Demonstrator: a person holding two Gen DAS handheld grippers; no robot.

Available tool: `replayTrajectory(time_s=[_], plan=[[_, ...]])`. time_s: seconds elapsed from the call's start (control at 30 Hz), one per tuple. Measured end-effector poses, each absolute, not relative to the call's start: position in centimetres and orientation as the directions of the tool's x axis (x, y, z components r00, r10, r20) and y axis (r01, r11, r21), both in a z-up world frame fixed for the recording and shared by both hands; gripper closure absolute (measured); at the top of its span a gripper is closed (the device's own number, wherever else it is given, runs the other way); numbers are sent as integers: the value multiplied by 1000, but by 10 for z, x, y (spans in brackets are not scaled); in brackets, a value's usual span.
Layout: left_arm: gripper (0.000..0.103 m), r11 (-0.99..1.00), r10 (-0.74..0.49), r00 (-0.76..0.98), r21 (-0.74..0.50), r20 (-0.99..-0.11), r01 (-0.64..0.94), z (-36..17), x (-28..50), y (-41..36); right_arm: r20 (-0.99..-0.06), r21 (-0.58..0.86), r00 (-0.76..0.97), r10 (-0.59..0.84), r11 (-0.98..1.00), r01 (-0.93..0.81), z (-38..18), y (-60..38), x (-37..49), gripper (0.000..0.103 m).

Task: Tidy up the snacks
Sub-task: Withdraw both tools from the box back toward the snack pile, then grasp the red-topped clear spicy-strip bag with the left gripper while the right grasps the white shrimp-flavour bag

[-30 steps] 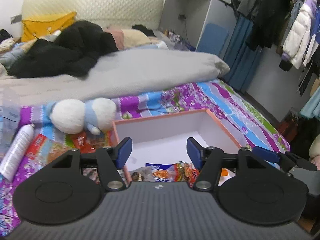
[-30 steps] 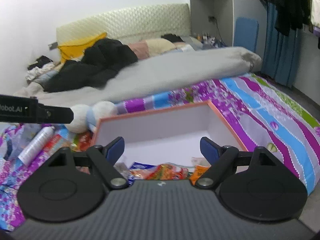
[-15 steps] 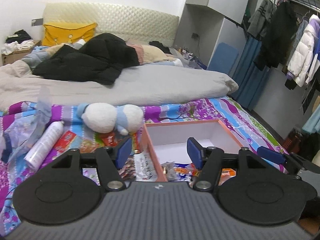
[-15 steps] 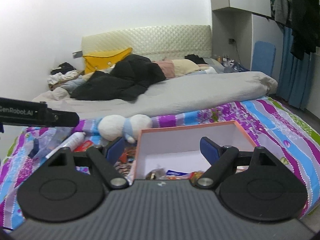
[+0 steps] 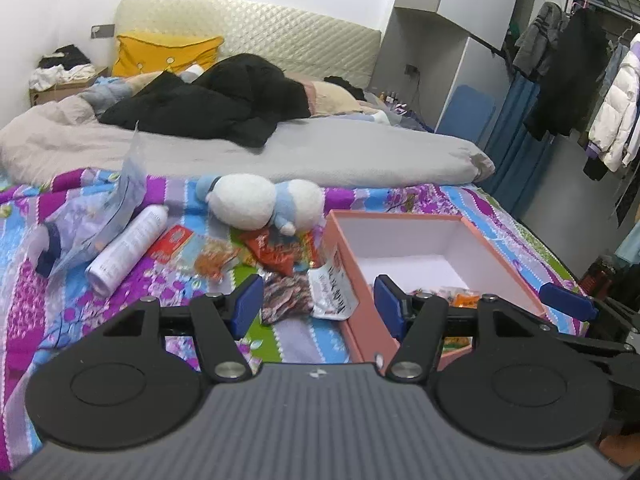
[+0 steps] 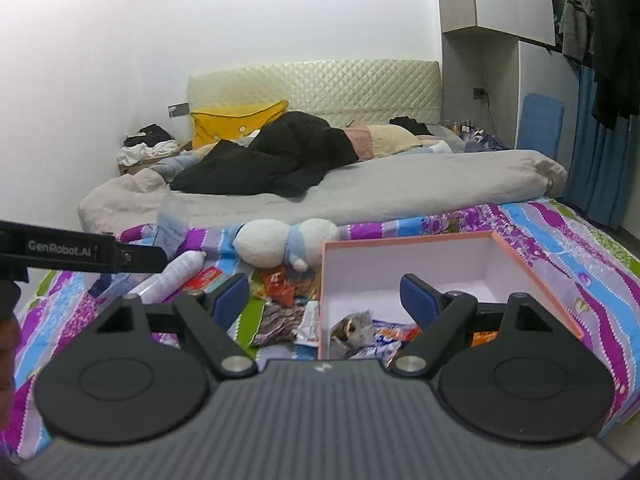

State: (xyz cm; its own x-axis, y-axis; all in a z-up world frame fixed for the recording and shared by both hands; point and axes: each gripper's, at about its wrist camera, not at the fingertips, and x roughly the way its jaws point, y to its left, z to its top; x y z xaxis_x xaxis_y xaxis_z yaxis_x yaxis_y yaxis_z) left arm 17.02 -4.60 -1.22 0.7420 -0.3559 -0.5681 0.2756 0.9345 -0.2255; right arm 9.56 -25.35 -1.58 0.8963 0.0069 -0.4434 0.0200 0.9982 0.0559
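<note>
An open pink box (image 5: pixel 352 276) (image 6: pixel 536 264) with a white inside sits on the patterned bedspread and holds several snack packets (image 6: pixel 372 336) (image 5: pixel 456 294) at its near end. More snack packets (image 5: pixel 276 256) (image 6: pixel 280 280) lie loose on the bedspread left of the box. My left gripper (image 5: pixel 318 306) is open and empty, held above the box's near left corner. My right gripper (image 6: pixel 324 300) is open and empty, over the box's left wall. The right gripper's blue fingertip (image 5: pixel 568 306) shows at the left wrist view's right edge.
A white and blue plush toy (image 5: pixel 260 202) (image 6: pixel 280 242) lies behind the loose packets. A white spray bottle (image 5: pixel 128 250) (image 6: pixel 176 272) and a clear plastic bag (image 5: pixel 100 216) lie to the left. A grey duvet (image 5: pixel 280 152) and black clothes (image 5: pixel 216 100) cover the far bed. Clothes hang at right.
Both grippers have drawn back and up from the box, and the left one has swung left. The loose packets, bottle and bag now show. Both jaws stay open.
</note>
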Motion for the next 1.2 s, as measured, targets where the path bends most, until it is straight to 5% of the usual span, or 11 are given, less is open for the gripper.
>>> replayTrajectory(time_s=[0.93,1.2], plan=[[36,947,-310,736,-266,-602,182,-82,121,22,-476,87,877,69,996,-31,-82,-192,56,19],[36,944,-309,711,-296,-631,147,-116,135,40,-489,-11,872,16,1000,-25,-108,-174,59,19]])
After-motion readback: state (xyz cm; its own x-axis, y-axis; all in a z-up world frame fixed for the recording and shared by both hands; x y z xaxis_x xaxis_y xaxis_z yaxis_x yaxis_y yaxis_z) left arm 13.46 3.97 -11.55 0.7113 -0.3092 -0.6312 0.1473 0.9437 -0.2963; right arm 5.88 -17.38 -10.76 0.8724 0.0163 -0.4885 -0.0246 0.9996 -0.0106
